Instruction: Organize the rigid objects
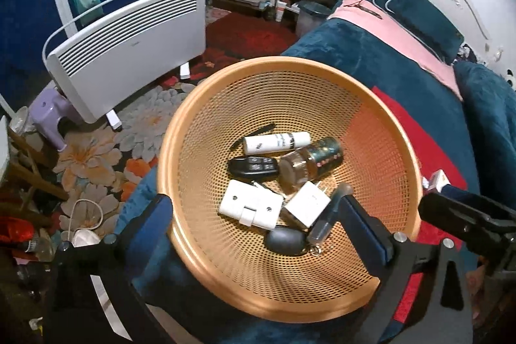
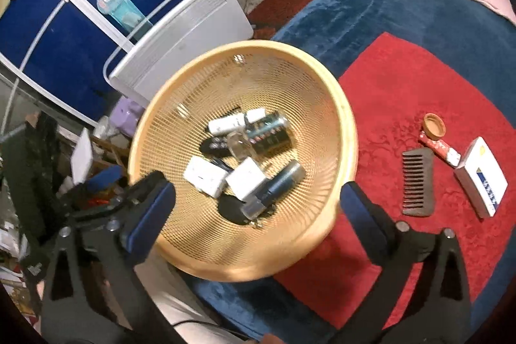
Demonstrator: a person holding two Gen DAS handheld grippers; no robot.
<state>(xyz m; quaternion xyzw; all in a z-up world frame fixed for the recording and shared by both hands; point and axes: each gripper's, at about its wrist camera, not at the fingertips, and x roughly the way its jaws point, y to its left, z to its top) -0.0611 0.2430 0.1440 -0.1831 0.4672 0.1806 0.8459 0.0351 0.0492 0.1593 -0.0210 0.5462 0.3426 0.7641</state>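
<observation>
An orange mesh basket (image 1: 396, 147) sits at the edge of the bed; it also shows in the right wrist view (image 2: 342, 118). In it lie a white tube (image 1: 277, 142), a black car key (image 1: 254, 167), a glass jar (image 1: 309, 163), a white case (image 1: 250, 208), a white plug (image 1: 306, 205), a dark key fob (image 1: 285, 242) and a cylinder (image 2: 277, 186). My left gripper (image 1: 254, 228) is open, its fingers astride the basket's near rim. My right gripper (image 2: 258, 199) is open and empty above the basket. A comb (image 2: 417, 182), a small round lid (image 2: 433, 124), a red tube (image 2: 440, 149) and a card box (image 2: 482, 179) lie on the red cloth (image 2: 403, 86).
A white panel heater (image 1: 129, 44) stands on the floor left of the bed, by a purple stool (image 1: 53, 112). Blue blanket (image 1: 371, 47) and pillows (image 1: 422, 18) cover the bed. Clutter lies on the flowered rug (image 1: 96, 150). The right gripper's arm shows in the left wrist view (image 1: 467, 215).
</observation>
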